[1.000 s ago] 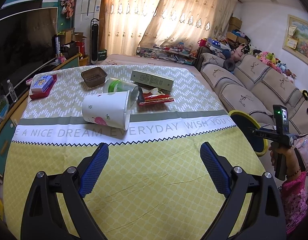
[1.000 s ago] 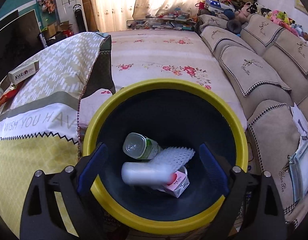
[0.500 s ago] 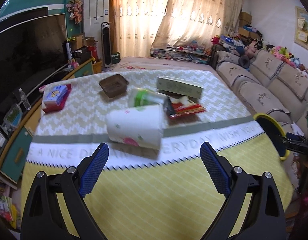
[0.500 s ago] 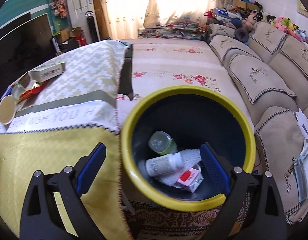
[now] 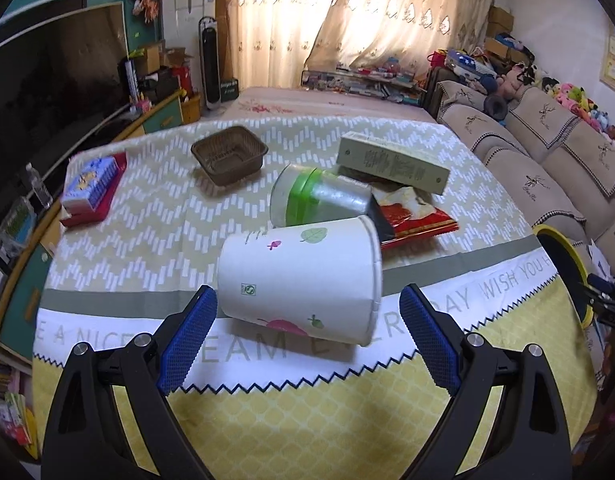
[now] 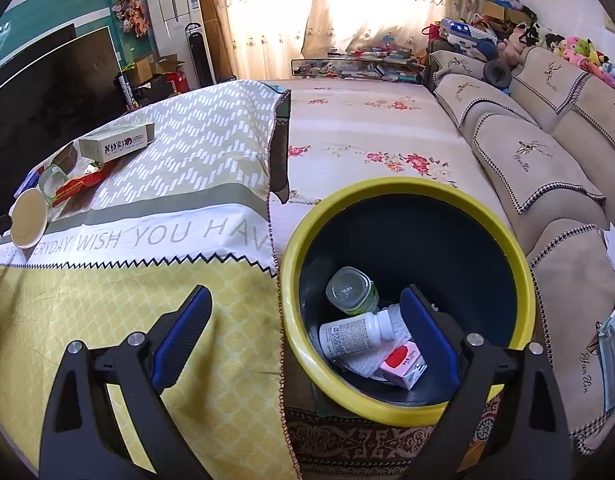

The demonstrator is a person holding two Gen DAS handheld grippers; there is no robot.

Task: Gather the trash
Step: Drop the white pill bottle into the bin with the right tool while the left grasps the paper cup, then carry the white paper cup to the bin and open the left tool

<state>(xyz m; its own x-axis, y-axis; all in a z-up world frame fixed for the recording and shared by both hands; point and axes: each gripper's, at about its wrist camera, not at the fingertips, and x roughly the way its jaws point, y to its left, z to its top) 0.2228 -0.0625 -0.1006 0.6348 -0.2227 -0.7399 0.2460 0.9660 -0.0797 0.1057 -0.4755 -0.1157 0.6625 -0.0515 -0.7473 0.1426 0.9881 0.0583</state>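
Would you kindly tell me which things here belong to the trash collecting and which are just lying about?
Part of the job:
- paper cup, on its side between the open left claw
- clear tub with green band
- red wrapper
- yellow-rimmed bin

Just lying about:
- brown basket
- blue and red box
- sofa

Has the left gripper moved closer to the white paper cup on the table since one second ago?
Yes. The left gripper has advanced toward the white paper cup, which now lies between its open fingers; the tablecloth lettering has slid nearer too.
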